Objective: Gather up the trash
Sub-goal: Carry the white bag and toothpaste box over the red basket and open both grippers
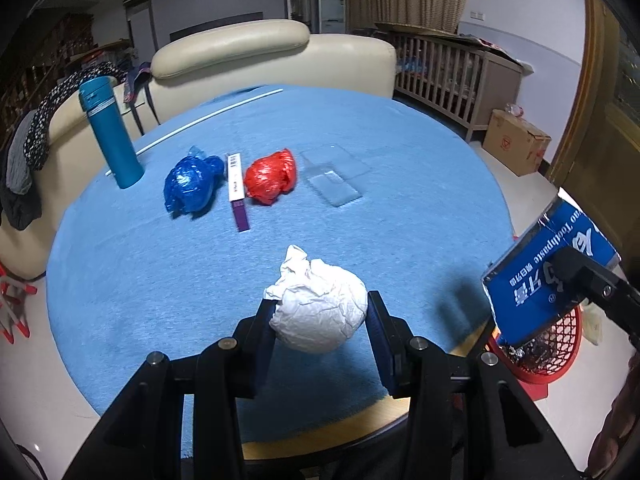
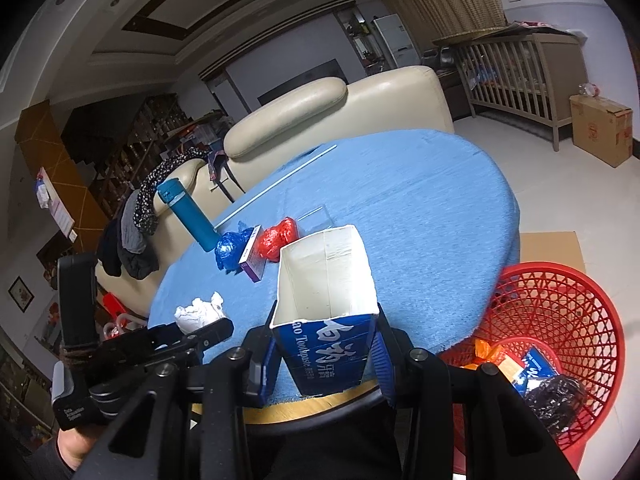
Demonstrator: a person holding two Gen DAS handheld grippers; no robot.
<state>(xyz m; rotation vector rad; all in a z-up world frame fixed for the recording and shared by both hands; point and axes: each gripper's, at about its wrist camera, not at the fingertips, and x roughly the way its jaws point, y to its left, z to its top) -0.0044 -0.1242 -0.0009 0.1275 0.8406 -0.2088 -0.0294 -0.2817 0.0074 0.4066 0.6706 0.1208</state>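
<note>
From the left wrist, the left gripper (image 1: pixel 320 316) has its fingers (image 1: pixel 266 320) closed on a crumpled white paper ball (image 1: pixel 320 312), creased and roughly round, above the blue tabletop (image 1: pixel 400 208) near its front edge. From the right wrist, the right gripper (image 2: pixel 324 344) clamps a blue toothpaste box (image 2: pixel 326 308), open-topped with a white inside, over the tabletop's edge, near a red mesh basket (image 2: pixel 580 312) on the floor that holds other trash.
</note>
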